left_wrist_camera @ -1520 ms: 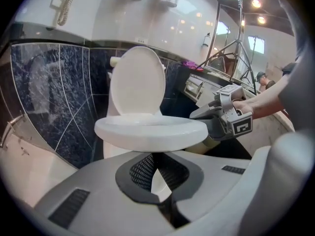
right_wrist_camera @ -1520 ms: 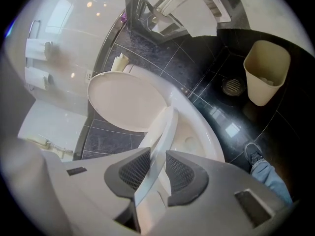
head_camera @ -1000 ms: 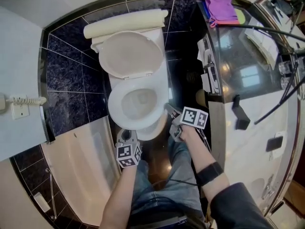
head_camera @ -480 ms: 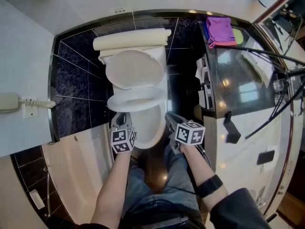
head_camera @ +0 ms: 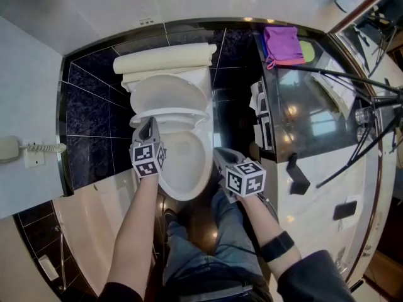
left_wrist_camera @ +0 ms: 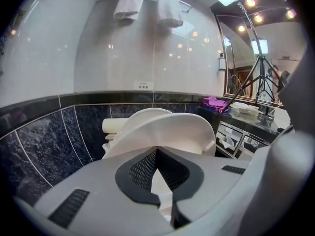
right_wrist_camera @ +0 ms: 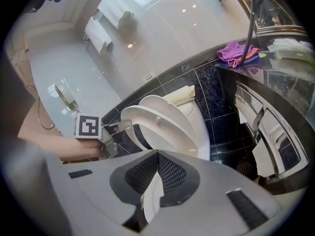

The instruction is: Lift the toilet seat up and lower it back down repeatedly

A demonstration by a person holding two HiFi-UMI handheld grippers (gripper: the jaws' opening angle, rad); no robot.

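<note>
Here, nearest to us, our right tongs (head_camera: 221, 158) are shut tight with nothing in them, near the right side of the bowl (head_camera: 186, 172). Our left tongs (head_camera: 147, 128) are shut too, with their tips against the left front edge of the toilet seat (head_camera: 179, 113). The seat is a smooth, white, egg-shaped ring. It is tilted partway up, front edge in the air, and its long way runs from us to the wall. Behind it the round lid (head_camera: 165, 92) leans on the cream tank (head_camera: 165, 58). Dark shiny tiles (head_camera: 88, 106) cover the wall.
</note>
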